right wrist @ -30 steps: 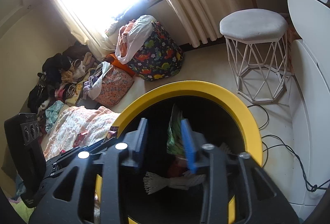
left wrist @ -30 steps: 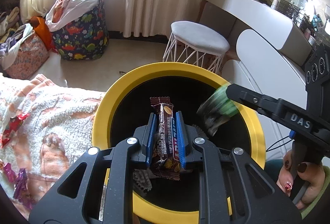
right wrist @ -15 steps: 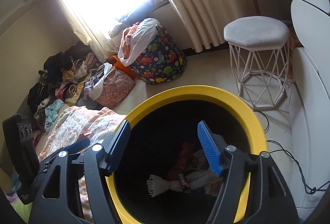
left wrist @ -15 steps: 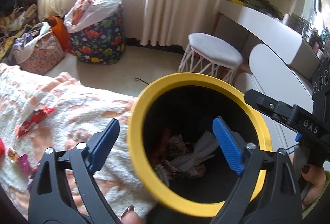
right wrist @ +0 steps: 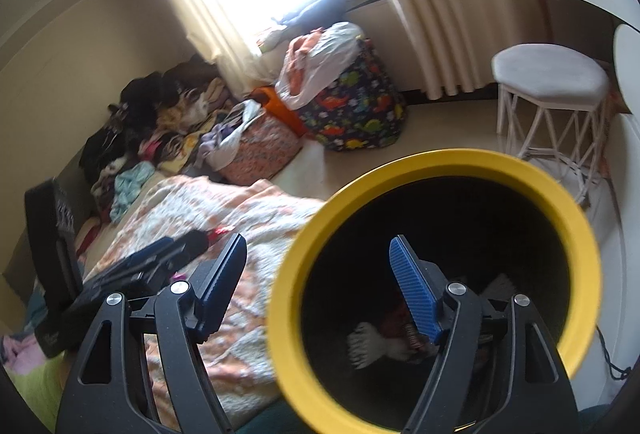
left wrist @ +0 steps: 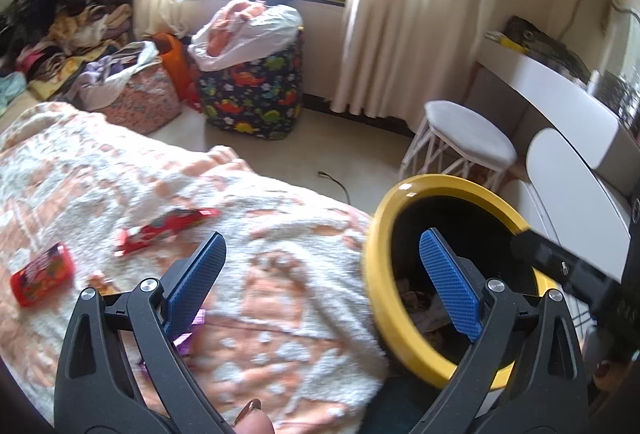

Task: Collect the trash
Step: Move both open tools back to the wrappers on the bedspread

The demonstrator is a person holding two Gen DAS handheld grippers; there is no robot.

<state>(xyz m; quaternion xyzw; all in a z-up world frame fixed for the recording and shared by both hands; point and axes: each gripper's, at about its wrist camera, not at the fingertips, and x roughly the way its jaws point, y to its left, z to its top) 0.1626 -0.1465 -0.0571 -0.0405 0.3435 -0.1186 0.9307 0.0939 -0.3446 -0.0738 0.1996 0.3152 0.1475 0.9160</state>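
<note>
Left tool (left wrist: 320, 270) wide open, just opened, nothing inside — same with right tool (right wrist: 316, 274). Red wrapper (left wrist: 168, 226) and red packet (left wrist: 42, 280) on blanket (left wrist: 280, 274), beside yellow-rimmed trash bin (right wrist: 440, 170).

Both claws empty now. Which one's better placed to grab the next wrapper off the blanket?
Left. The left claw stands open over the blanket, with the red wrapper just ahead. The right claw, also open, faces mostly into the yellow bin.

Fluffy cloth blanket (left wrist: 280, 274), glossy plastic bin (right wrist: 440, 162), shiny foil wrappers (left wrist: 164, 228).
</note>
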